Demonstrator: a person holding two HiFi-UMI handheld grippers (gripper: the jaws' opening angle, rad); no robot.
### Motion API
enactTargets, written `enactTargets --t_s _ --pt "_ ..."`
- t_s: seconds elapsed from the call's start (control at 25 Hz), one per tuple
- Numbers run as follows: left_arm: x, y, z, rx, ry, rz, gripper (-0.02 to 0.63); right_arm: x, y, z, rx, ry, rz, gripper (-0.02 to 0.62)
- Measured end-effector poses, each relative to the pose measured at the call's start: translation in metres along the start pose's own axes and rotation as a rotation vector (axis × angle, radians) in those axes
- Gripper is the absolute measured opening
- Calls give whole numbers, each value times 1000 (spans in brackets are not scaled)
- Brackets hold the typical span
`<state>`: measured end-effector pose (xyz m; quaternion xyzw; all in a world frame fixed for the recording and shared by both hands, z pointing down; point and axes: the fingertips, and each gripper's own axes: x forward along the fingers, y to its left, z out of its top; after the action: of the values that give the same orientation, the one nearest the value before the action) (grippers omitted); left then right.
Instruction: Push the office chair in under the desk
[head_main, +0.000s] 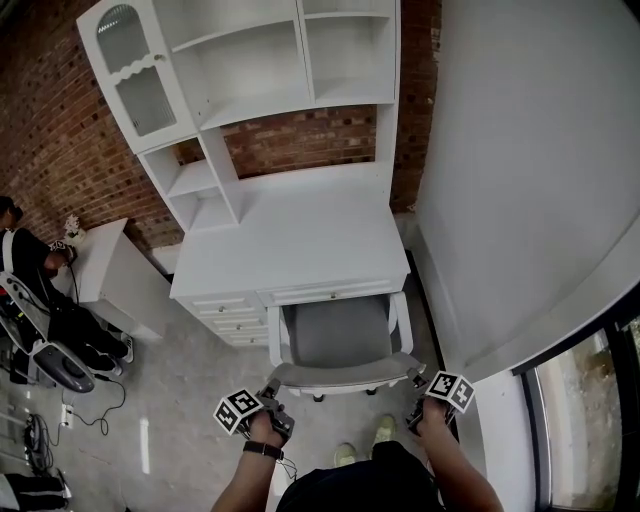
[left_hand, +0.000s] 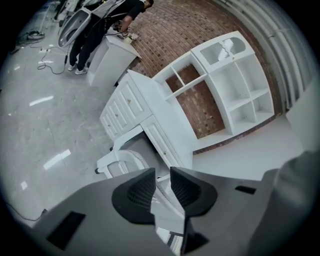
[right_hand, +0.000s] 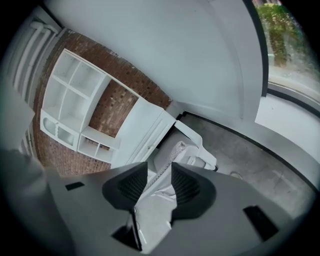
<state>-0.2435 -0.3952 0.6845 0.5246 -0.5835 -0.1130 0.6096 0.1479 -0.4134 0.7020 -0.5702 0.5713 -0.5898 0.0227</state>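
Well, from the head view, the office chair (head_main: 338, 335) stands square to the desk (head_main: 300, 240). The front of its grey seat is tucked beneath the desk's front edge, while the back half of the seat and the whole backrest stick out on the near side. The left gripper (head_main: 272, 392) sits at the backrest's left top corner and the right gripper (head_main: 420, 395) at its right top corner, both on the side away from the desk. The shelf unit (head_main: 250, 70) on the desk's far side stands against the brick wall (head_main: 50, 130).

Next, in the left gripper view the jaws stand only a narrow way apart. The pale rim of the chair's back runs through the gap and seems to fill it, so I take it as a grip on the chair. Beyond the jaws the chair's armrest and seat lie just beside the desk's drawers (left_hand: 120, 112).

Then, in the right gripper view the jaws are a little wider. The meshed edge of the backrest passes between them toward the desk, but I cannot tell whether the pads press on it or merely straddle it.

As I judge it, the push is partly done. The chair is lined up and started under the desk, and both grippers are placed on its back. What is left is to roll it further toward the desk until the backrest stands close to the desk's front edge.
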Motion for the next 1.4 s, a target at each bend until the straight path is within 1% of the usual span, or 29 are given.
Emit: enactTargets --t_s 0.08,0.2,0.28,0.4,0.48,0.6,0.76,0.92,1.04,1.12,1.24,1.4 --pt "-10 -21 1 40 -4 -52 74 -10 13 5 -27 -18 37 118" --pt "-20 -58 8 150 -31 -127 41 -20 41 16 -98 -43 103 80" --pt "-26 -88 11 225 -44 -190 30 -27 63 22 -168 -52 149 66" --pt "-37 -135 11 312 -52 -301 18 -39 97 29 -294 -82 204 40" --pt "-45 -162 11 394 -67 -343 16 -49 120 34 -381 -111 234 30" --pt "-57 -194 15 537 -111 -371 14 -63 151 43 -505 -164 269 20" --pt "-77 -230 18 720 -159 -403 8 -86 187 55 -677 -235 290 17" --pt "-102 -260 17 859 -207 -433 8 -118 220 67 -828 -327 310 12" --pt "-116 -287 16 932 -255 -457 8 -143 245 80 -926 -401 318 11" --pt "-125 -302 17 981 -291 -476 8 -155 261 83 -973 -451 329 11" --pt "-135 -308 20 1047 -333 -477 8 -164 275 79 -1007 -504 349 9" --pt "-145 -317 20 1085 -365 -480 6 -178 282 82 -1038 -540 347 5"
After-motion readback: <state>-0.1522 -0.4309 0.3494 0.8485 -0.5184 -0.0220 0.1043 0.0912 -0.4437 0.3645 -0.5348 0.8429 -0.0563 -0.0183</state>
